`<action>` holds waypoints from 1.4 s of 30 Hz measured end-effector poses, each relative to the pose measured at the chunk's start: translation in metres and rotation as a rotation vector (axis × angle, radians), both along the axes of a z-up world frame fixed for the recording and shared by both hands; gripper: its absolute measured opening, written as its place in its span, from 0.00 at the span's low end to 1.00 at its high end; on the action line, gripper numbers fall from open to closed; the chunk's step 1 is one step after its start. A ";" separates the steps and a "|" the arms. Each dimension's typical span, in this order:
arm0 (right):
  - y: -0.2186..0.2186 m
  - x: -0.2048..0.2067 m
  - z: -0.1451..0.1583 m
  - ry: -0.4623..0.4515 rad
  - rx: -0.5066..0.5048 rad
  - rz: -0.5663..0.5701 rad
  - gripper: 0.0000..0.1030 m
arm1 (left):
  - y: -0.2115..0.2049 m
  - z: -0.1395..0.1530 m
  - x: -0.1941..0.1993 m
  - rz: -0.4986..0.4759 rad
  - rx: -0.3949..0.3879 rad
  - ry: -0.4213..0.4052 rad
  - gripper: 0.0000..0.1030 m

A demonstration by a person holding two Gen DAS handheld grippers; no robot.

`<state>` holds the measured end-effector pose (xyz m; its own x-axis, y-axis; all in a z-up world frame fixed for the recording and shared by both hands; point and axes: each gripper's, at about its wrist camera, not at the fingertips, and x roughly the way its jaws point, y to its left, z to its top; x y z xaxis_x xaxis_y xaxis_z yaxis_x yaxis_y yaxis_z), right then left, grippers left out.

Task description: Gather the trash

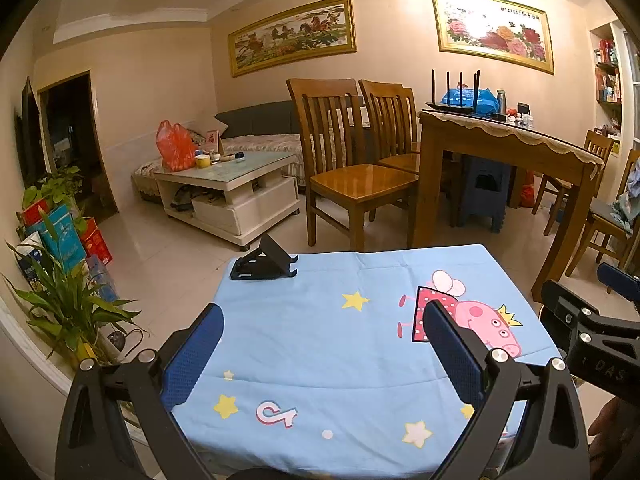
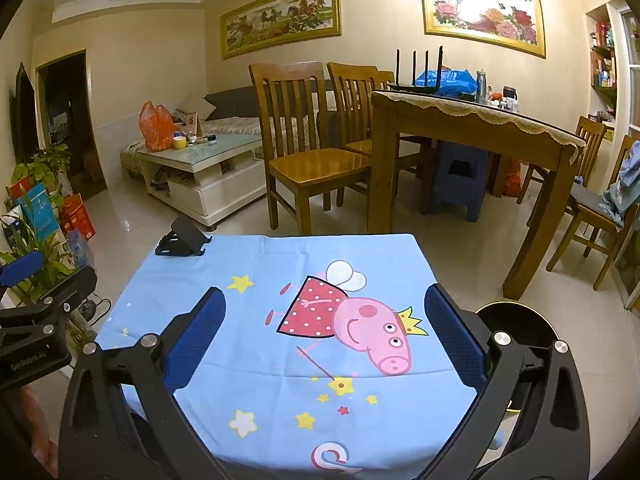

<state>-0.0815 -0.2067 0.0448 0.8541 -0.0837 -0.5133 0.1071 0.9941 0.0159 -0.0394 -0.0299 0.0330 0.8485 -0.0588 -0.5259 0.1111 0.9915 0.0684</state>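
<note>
Trash bin [image 2: 505,305]: round, black, gold-rimmed

left wrist view: sits just behind the left gripper [image 1: 322,344], looking forward and slightly down, close over the small table under a light blue cartoon-pig cloth [image 1: 320,320].
right wrist view: same deal behind the right gripper [image 2: 324,330], a bit further right.
shared: both catch the cloth, the black folding phone stand [image 1: 264,262] at its far left corner, wooden dining chairs [image 1: 348,160] and room beyond.
</note>
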 end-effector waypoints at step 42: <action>0.001 -0.004 0.008 0.013 0.024 0.035 0.96 | 0.003 0.003 -0.002 0.006 0.004 -0.031 0.94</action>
<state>-0.0860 -0.2055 0.0531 0.8498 -0.0418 -0.5255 0.0727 0.9966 0.0384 -0.0417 -0.0265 0.0356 0.8646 -0.0512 -0.4999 0.1026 0.9918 0.0760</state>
